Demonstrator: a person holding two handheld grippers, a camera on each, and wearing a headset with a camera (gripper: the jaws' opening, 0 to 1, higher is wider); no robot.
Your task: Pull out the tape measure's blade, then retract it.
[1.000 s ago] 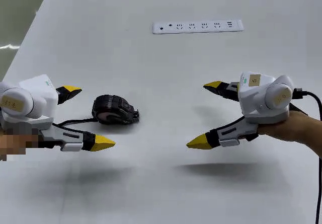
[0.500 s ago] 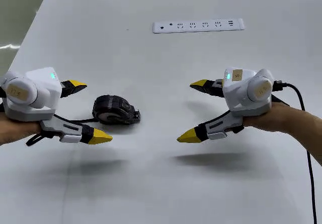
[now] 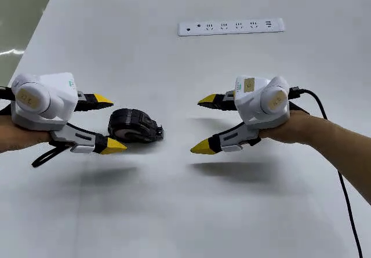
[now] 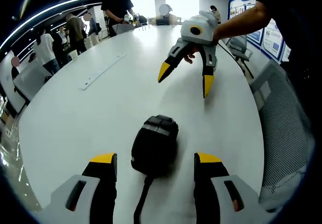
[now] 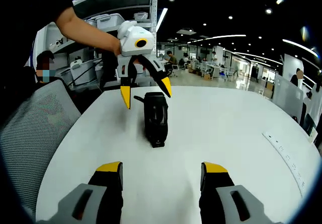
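Note:
A black tape measure (image 3: 134, 126) lies on the white table (image 3: 174, 211), its blade not pulled out. In the left gripper view the tape measure (image 4: 155, 144) sits just ahead of the yellow fingertips (image 4: 103, 158), with its wrist strap trailing back between them. My left gripper (image 3: 108, 122) is open, its jaws on either side of the case's left end without touching it. My right gripper (image 3: 204, 124) is open too, hovering a short way right of the case. In the right gripper view the tape measure (image 5: 156, 113) lies ahead with the left gripper (image 5: 145, 89) over it.
A white power strip (image 3: 231, 26) lies flat at the far side of the table. A black cable (image 3: 342, 177) runs from the right gripper along the person's arm. The table's left edge (image 3: 29, 43) is close. Office chairs and people stand in the background.
Both grippers have moved inward toward the tape measure. The left one's jaws now flank its left end; the right one has come closer from the right. The tape measure has not moved.

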